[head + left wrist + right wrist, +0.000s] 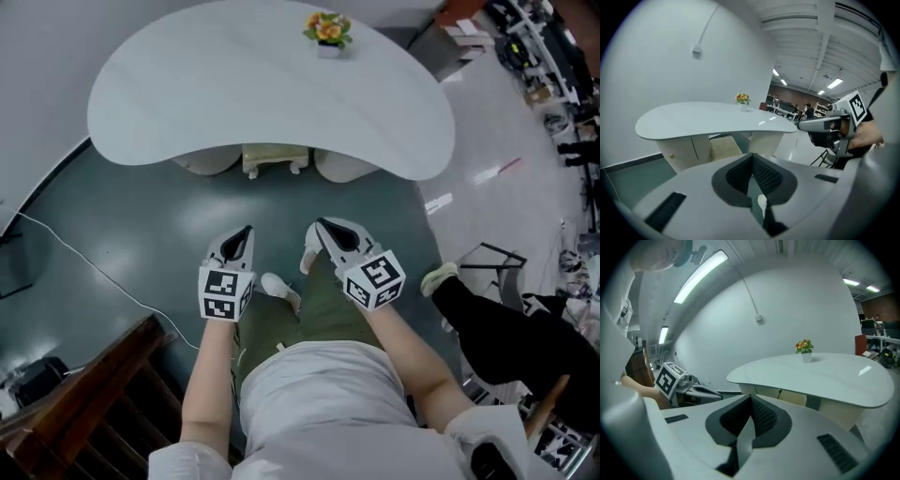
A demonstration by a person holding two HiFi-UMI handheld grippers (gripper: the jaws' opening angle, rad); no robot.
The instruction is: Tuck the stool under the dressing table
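The white kidney-shaped dressing table [187, 94] stands ahead of me. A cream stool [275, 159] sits under its top, between the two pale pedestals, and shows in the left gripper view [724, 147] and the right gripper view [793, 397] too. My left gripper [246, 232] and right gripper [321, 226] hang side by side over the green floor, well short of the table and touching nothing. Both are shut with nothing between the jaws [751, 157] [750, 399].
A small pot of orange flowers [328, 33] stands on the far side of the tabletop. A dark wooden piece [84, 403] is at lower left, and a white cable [84, 262] runs over the floor. Another person's black-clad leg [497, 323] and a black metal frame [502, 258] are at right.
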